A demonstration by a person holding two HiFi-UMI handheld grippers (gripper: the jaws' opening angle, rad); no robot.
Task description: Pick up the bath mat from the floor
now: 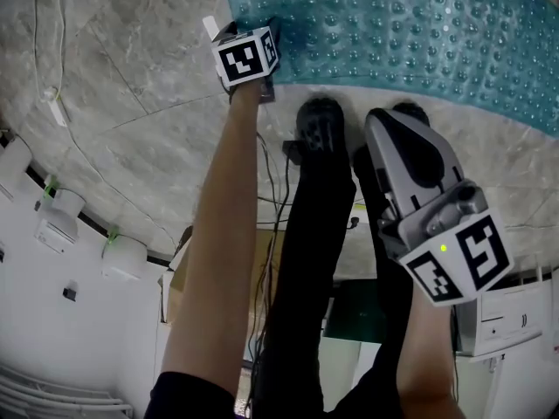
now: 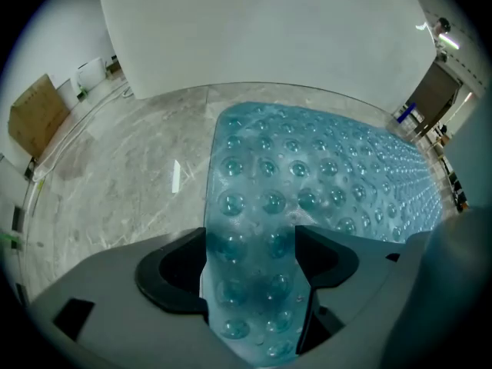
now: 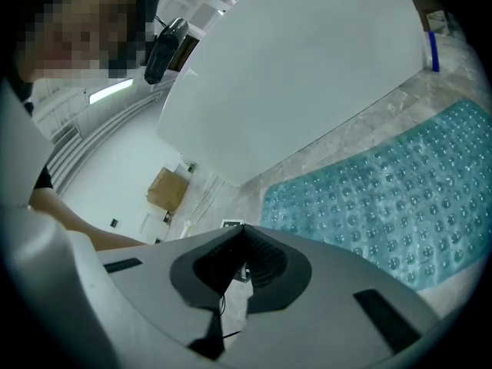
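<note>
A teal translucent bath mat [image 1: 419, 33] with raised bubbles lies flat on the grey marble floor. My left gripper [image 1: 276, 31] reaches down to its near-left corner. In the left gripper view the jaws stand wide apart and a strip of the bath mat [image 2: 330, 175] shows in the gap of the left gripper [image 2: 252, 283]; the pads do not squeeze it. My right gripper [image 1: 377, 119] hovers above the floor beside the person's legs. Its jaws meet at the tips with nothing between them, as the right gripper [image 3: 244, 235] shows in its own view, where the mat [image 3: 384, 198] lies to the right.
The person's black-trousered legs and black shoes [image 1: 320, 127] stand just short of the mat's edge. Cables [image 1: 278, 208] trail on the floor there. A large white curved panel [image 2: 269, 29] rises behind the mat. A cardboard box [image 2: 34, 114] sits far left.
</note>
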